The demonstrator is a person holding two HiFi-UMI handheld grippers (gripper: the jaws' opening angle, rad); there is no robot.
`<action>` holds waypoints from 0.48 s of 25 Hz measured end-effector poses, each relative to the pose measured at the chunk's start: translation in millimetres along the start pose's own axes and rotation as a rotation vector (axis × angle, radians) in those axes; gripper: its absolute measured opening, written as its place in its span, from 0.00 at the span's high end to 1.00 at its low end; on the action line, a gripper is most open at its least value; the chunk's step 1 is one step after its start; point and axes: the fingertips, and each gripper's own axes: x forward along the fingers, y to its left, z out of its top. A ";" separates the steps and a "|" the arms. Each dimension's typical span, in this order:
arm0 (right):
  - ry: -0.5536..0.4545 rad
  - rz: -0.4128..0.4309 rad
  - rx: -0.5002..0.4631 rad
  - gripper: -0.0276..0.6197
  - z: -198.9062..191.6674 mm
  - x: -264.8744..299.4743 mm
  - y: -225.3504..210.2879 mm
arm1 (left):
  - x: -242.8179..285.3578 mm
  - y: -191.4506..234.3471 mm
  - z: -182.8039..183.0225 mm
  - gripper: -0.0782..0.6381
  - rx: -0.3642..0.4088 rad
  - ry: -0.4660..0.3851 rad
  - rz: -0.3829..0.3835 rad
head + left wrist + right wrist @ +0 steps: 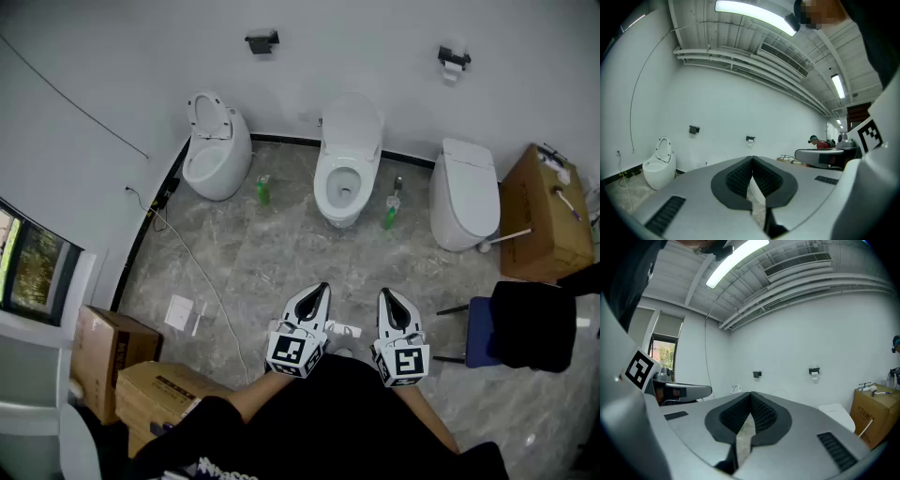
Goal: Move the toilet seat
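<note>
- Facing the far wall, the person is carrying the left tongs [322, 289] and the right tongs [385, 294] near the body, roughly level. Both are clenched, ribbed black pads meeting, with nothing between them.
- Three white toilets are standing along the far wall, well apart from both tongs. The task sentence is not saying which one is meant. The middle toilet [349, 150] is lying straight ahead, so its seat is being treated here as the likely target.
- On the middle toilet the lid is standing raised against the wall while the seat ring [322, 178] is lying flat on the bowl rim. The left toilet [216, 159] is showing its seat raised, and the right toilet [464, 192] is sitting with its cover closed.
- Handling, as a judgement: the seat ring is looking like rigid, glossy moulded plastic that pivots at the rear hinge. It is probably light but slippery under the pads, and it is likely to drop and slam if released partway.
- Grasp point, as a judgement: the near front edge of the ring, farthest from the hinge, is offering the best leverage. Placing one pad above and one below the rim is advisable.
- Shapes and surfaces: the toilet bodies are showing smooth, rounded, glazed white forms. The floor [272, 253] is showing grey marbled tile.
- Nearby items: green bottles [263, 189] are standing beside the bowls, and a brown cardboard box [542, 216] is sitting at the far right.
</note>
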 end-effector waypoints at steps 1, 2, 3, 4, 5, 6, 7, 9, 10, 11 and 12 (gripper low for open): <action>-0.002 -0.002 -0.007 0.91 0.2 0.2 -0.4 | -0.6 0.3 0.0 0.87 0.001 -0.003 -0.001; -0.003 -0.005 -0.013 0.91 0.5 0.5 -0.7 | -1.3 0.9 -0.1 0.87 0.001 -0.005 -0.002; -0.004 -0.006 -0.017 0.91 0.6 0.6 -1.0 | -2.0 1.7 -0.3 0.87 -0.001 -0.007 0.000; -0.003 -0.005 -0.020 0.91 0.3 0.5 -1.3 | -2.9 2.5 -0.8 0.87 -0.006 -0.007 0.003; -0.002 0.000 -0.019 0.91 -0.8 0.0 -1.6 | -3.9 3.0 -1.3 0.87 -0.011 -0.008 0.008; 0.000 0.008 -0.008 0.91 -2.4 -0.7 -2.1 | -4.9 3.0 -1.5 0.87 -0.014 -0.008 0.013; 0.004 0.016 0.011 0.91 -4.6 -1.1 -2.6 | -6.0 2.9 -1.5 0.87 -0.011 -0.009 0.017; 0.012 0.023 0.047 0.91 -12.0 -1.1 -3.8 | -8.1 3.3 -1.1 0.87 0.004 -0.009 0.021; 0.015 0.026 0.059 0.91 -16.5 -0.9 -3.8 | -9.2 3.7 -1.3 0.87 0.007 -0.009 0.018; 0.016 0.027 0.071 0.91 -19.7 -0.7 -3.1 | -10.1 3.9 -2.1 0.87 0.002 -0.010 0.006; 0.017 0.024 0.083 0.91 -21.3 0.0 -1.8 | -10.3 3.8 -3.2 0.87 -0.010 -0.011 -0.014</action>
